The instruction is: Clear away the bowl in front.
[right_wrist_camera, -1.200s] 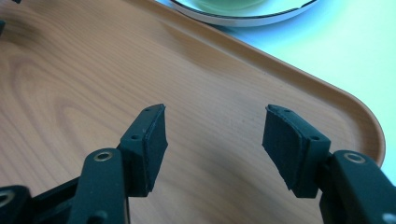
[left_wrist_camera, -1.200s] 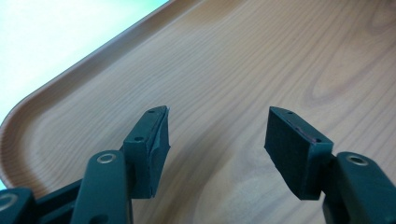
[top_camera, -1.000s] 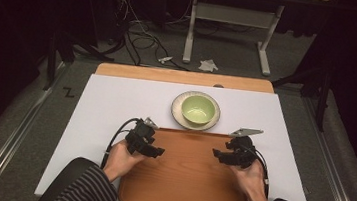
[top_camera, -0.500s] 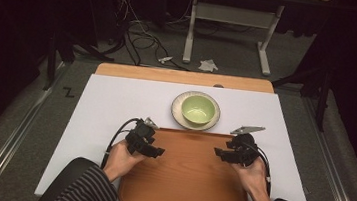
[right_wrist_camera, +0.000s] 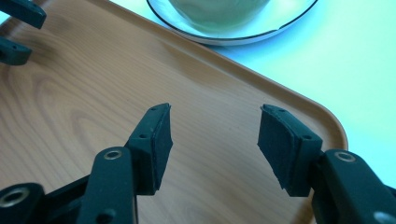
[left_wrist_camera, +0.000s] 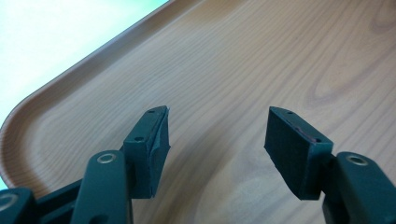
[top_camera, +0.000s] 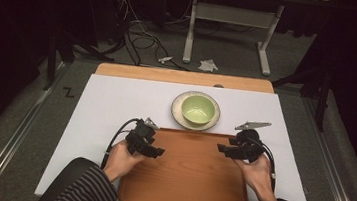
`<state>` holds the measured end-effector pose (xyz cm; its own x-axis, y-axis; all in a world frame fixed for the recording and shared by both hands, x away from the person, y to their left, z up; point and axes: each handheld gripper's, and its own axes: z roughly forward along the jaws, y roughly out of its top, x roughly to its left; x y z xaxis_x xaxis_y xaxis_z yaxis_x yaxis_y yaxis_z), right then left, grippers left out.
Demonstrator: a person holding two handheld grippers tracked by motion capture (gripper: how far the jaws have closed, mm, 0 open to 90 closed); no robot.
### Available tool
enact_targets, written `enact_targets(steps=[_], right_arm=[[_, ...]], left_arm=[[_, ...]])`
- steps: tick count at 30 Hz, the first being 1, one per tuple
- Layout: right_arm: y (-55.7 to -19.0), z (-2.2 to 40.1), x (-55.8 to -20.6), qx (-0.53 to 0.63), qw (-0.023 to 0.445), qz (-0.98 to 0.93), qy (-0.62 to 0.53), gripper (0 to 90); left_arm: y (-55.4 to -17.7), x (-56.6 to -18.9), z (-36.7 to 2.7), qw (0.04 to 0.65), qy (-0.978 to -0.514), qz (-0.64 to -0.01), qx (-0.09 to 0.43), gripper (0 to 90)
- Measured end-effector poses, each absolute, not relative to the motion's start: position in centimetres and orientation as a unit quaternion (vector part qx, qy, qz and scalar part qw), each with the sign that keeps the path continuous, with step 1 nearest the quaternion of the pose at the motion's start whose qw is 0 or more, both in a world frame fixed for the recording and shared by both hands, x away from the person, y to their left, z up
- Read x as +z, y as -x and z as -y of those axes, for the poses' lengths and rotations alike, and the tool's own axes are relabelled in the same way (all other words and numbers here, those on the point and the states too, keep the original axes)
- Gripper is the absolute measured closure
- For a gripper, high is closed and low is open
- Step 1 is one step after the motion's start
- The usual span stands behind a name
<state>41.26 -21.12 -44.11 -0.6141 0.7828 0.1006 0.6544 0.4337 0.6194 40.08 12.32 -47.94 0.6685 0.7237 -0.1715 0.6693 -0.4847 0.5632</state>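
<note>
Right hand-held gripper [top_camera: 222, 149] nudged inward over tray [top_camera: 188, 182], left hand-held gripper [top_camera: 157, 151] unchanged, both open

A sheet [top_camera: 116, 104] covers most of the tabletop [top_camera: 184, 77], leaving a strip bare along the far edge. A tray [top_camera: 186, 176] lies on the sheet at the middle of the near edge. A plate [top_camera: 178, 114] sits on the sheet just beyond the tray's far rim, slightly right of centre; whether it touches the rim cannot be told. A bowl [top_camera: 197, 108] stands in the plate. The left tongs [top_camera: 153, 151] are over the tray's far left corner, the right tongs [top_camera: 224, 149] over its far right corner, well apart, each pointing inward.
</note>
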Motion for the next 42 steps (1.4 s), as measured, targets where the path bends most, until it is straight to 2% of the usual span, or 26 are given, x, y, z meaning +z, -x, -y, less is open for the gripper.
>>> enact_targets(steps=[15, 23, 42], right_arm=[[-42.6, 20.6, -42.7, 0.318, 0.101, -0.847, -0.414, 46.5], [-44.1, 20.2, -41.9, 0.301, 0.085, -0.854, -0.415, 47.6], [-47.5, 19.2, -41.1, 0.273, 0.079, -0.860, -0.425, 52.7]], left_arm=[[-40.1, -47.9, -12.3, 0.307, -0.861, -0.404, 0.044, 39.9], [-40.1, -47.9, -12.3, 0.306, -0.861, -0.404, 0.044, 39.9], [-40.1, -47.9, -12.3, 0.306, -0.861, -0.403, 0.043, 39.9]])
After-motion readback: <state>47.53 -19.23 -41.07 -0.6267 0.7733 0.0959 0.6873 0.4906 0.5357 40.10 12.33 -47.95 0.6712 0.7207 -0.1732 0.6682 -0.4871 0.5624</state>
